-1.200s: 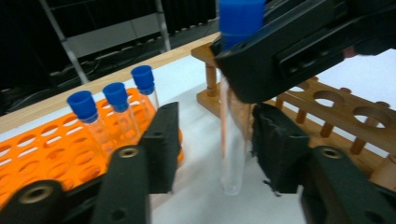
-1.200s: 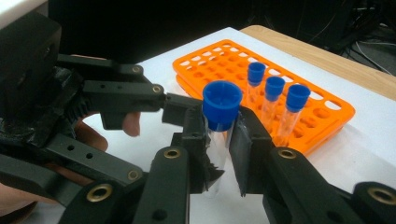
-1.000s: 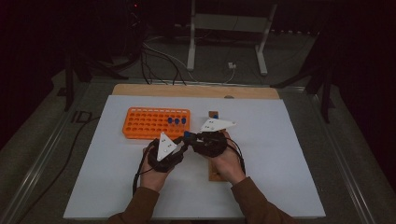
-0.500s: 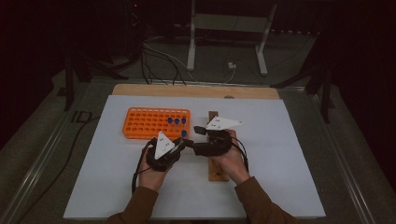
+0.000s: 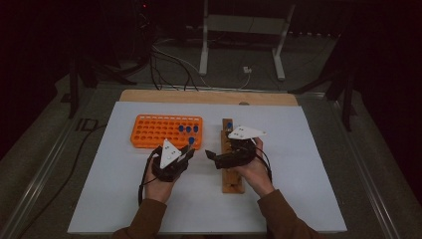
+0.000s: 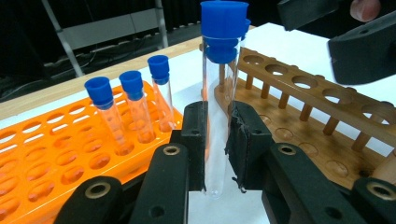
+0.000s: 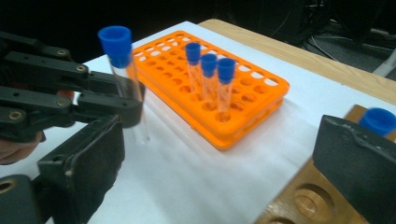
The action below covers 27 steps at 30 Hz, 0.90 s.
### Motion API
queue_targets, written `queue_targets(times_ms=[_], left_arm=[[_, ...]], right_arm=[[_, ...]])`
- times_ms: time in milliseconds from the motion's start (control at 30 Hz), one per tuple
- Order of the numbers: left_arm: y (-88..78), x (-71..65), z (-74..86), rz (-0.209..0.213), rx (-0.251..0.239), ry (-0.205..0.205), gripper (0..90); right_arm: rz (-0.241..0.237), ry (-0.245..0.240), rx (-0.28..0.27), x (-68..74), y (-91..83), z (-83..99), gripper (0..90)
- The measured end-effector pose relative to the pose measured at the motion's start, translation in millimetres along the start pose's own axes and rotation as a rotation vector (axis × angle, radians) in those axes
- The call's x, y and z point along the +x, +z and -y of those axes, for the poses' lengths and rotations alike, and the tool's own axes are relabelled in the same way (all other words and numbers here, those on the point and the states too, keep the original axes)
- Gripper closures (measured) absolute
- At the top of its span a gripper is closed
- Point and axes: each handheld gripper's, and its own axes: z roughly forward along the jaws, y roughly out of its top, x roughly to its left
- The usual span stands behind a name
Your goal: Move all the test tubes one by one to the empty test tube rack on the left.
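The right gripper [image 7: 215, 172] has just been opening its jaws; they stand wide apart at the bottom, with nothing between them. Beyond the jaws, the left gripper [image 7: 116, 105] comes in from the left side and clamps a clear test tube [image 7: 125, 74] with a blue cap, upright, above the white bench [image 7: 187, 177]. Behind it sits the orange rack [image 7: 233, 93] with three blue-capped tubes [image 7: 209, 79] standing together. A wooden rack [image 7: 303, 196] lies at the lower right, and one blue cap [image 7: 379, 120] shows behind the right jaw.
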Motion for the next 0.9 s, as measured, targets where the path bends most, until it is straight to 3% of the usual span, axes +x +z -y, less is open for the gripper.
queue_targets(times_ms=[500,900], left_arm=[[-9.3,15.4,-4.3,-0.043,-0.034,-0.034,77.1],[-5.5,48.9,-15.1,-0.102,-0.047,-0.072,77.0]], right_arm=[[0.048,-0.006,-0.014,-17.5,-18.9,14.3,0.3],[0.069,0.027,-0.037,-33.0,-37.7,26.0,0.3]])
